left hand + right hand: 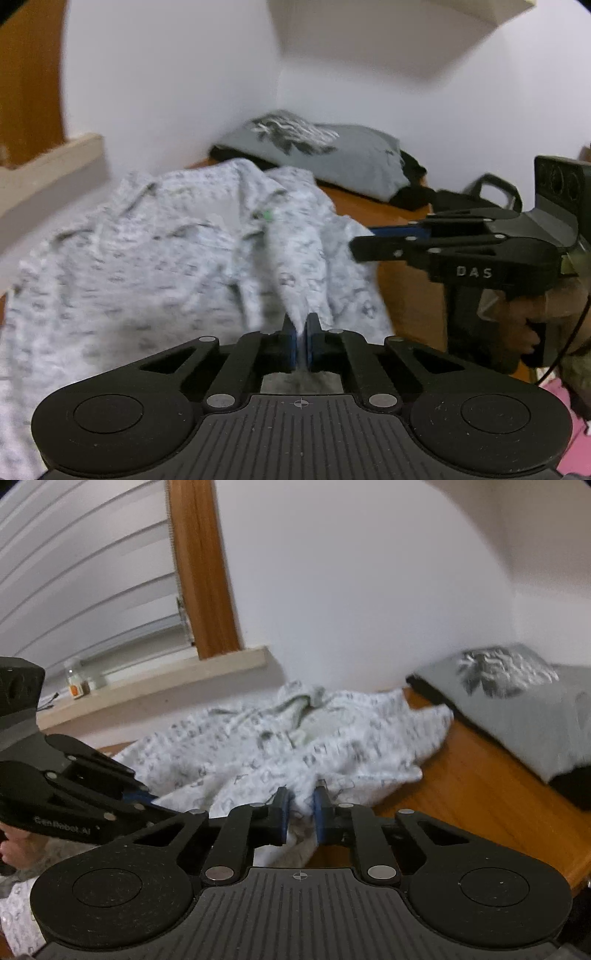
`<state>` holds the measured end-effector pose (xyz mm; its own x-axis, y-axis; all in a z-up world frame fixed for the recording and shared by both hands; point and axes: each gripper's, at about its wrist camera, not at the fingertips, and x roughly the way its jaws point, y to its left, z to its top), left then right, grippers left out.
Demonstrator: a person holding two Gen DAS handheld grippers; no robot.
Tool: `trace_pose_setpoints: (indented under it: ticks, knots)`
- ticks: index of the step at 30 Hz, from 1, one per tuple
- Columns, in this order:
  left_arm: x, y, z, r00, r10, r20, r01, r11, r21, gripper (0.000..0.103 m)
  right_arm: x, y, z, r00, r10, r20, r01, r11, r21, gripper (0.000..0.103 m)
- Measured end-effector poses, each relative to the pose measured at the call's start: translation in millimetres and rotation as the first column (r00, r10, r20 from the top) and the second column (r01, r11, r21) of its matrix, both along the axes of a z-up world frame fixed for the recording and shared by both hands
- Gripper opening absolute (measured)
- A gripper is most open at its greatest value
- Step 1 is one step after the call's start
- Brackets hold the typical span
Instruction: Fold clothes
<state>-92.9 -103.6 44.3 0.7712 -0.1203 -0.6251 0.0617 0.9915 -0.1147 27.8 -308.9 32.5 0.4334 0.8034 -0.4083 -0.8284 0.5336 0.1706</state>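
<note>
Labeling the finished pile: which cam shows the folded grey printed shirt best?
Left wrist: the folded grey shirt sits whole near centre, print clear, on the wooden table. Right wrist shows it blurred and cut at the right edge.

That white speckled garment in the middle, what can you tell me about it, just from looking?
The white garment is soft, thin-looking fabric, pale with a small grey print all over and a tiny green mark near what may be its neckline. It lies rumpled and unfolded on the wooden table, spread toward the window sill and stopping just short of a folded grey shirt in the corner. Its near edge is bunched up: the left gripper pinches one ridge of cloth, and the right gripper has another fold between its blue pads.
</note>
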Motion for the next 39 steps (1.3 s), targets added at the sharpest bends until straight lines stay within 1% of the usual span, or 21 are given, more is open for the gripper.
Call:
trace_pose_setpoints:
  ticks: [2,3,6,8,9,11,14,15,16,19,21,23,25,26,27,28,30,31,33,36,39]
  knots:
    - [-6.2,15.3,3.3,0.999,0.030,0.014,-0.030,0.999,-0.020,0.002,-1.1,3.0,3.5,1.000,0.013,0.016,-0.013,1.000,-0.007,0.015]
    - [-9.3,22.9,5.0,0.999,0.045,0.020,-0.045,0.999,-0.030,0.002,-4.1,2.1,3.6,1.000,0.017,0.023,-0.016,1.000,-0.024,0.015]
    - [-18.5,42.9,5.5,0.996,0.075,0.039,-0.073,0.996,-0.057,0.002,-13.1,-0.7,3.7,0.999,0.029,0.041,-0.026,0.997,-0.077,0.019]
    - [-23.2,52.2,5.2,0.995,0.084,0.052,-0.080,0.994,-0.070,0.002,-19.3,-2.8,3.2,0.998,0.037,0.050,-0.031,0.993,-0.114,0.026]
    - [-25.1,55.3,5.8,0.994,0.086,0.061,-0.082,0.994,-0.076,0.002,-23.2,-5.1,-0.3,0.998,0.040,0.039,-0.034,0.990,-0.137,0.030]
    - [-29.0,62.7,8.3,0.993,0.087,0.080,-0.079,0.992,-0.095,0.002,-29.0,-7.9,-8.6,0.999,0.043,-0.001,-0.043,0.985,-0.167,0.032]
    - [-32.9,69.7,14.0,0.991,0.090,0.101,-0.079,0.991,-0.107,0.002,-35.2,-6.2,-18.4,0.991,0.057,-0.117,-0.073,0.988,-0.135,0.037]
    - [-33.7,71.6,15.7,0.990,0.091,0.109,-0.079,0.991,-0.107,0.002,-39.5,-2.7,-20.1,0.989,0.064,-0.136,-0.081,0.989,-0.123,0.042]
    - [-35.8,73.9,16.6,0.989,0.092,0.115,-0.080,0.991,-0.109,0.002,-44.7,1.6,-21.6,0.986,0.068,-0.150,-0.086,0.989,-0.116,0.044]
    - [-42.3,80.8,19.2,0.986,0.097,0.135,-0.081,0.990,-0.116,0.002,-57.5,14.5,-23.8,0.978,0.080,-0.195,-0.099,0.991,-0.088,0.045]
    - [-47.0,86.7,21.1,0.983,0.105,0.148,-0.086,0.988,-0.126,0.002,-64.4,23.4,-25.4,0.975,0.083,-0.207,-0.102,0.991,-0.085,0.045]
    - [-51.6,92.9,23.3,0.980,0.115,0.160,-0.093,0.986,-0.140,0.002,-71.3,32.6,-26.7,0.977,0.079,-0.197,-0.099,0.991,-0.093,0.044]
    - [-55.6,98.0,25.5,0.978,0.123,0.170,-0.098,0.984,-0.150,0.002,-74.3,39.2,-27.1,0.975,0.075,-0.208,-0.096,0.991,-0.092,0.020]
    - [-57.3,99.6,26.8,0.976,0.125,0.177,-0.098,0.983,-0.153,0.002,-75.3,39.7,-26.7,0.977,0.074,-0.201,-0.093,0.992,-0.088,0.018]
    - [-59.0,100.1,29.0,0.974,0.129,0.186,-0.101,0.983,-0.153,0.001,-76.7,39.8,-25.8,0.980,0.072,-0.188,-0.089,0.992,-0.085,0.012]
    - [-59.9,100.0,31.1,0.973,0.128,0.192,-0.099,0.983,-0.154,0.001,-79.2,37.6,-22.4,0.986,0.062,-0.153,-0.075,0.994,-0.081,0.008]
    - [-60.7,98.0,36.6,0.969,0.131,0.208,-0.101,0.984,-0.147,0.000,-80.3,25.3,-11.7,0.993,0.029,-0.117,-0.035,0.998,-0.052,0.007]
    - [-60.9,96.6,39.2,0.967,0.132,0.216,-0.103,0.985,-0.141,0.000,-81.0,16.8,-3.4,0.996,0.007,-0.086,-0.010,0.999,-0.035,0.006]
    - [-59.2,94.5,42.5,0.968,0.120,0.222,-0.087,0.984,-0.153,0.000,-82.5,0.3,17.2,0.999,-0.052,-0.004,0.052,0.998,-0.017,0.006]
    - [-51.2,85.9,36.8,0.974,0.094,0.204,-0.063,0.986,-0.155,0.000,-79.6,-29.9,52.4,0.984,-0.139,0.112,0.140,0.990,-0.002,0.006]
    - [-36.9,73.9,18.3,0.985,0.071,0.158,-0.048,0.988,-0.145,0.001,-76.0,-59.4,86.0,0.946,-0.226,0.233,0.230,0.973,0.009,0.006]
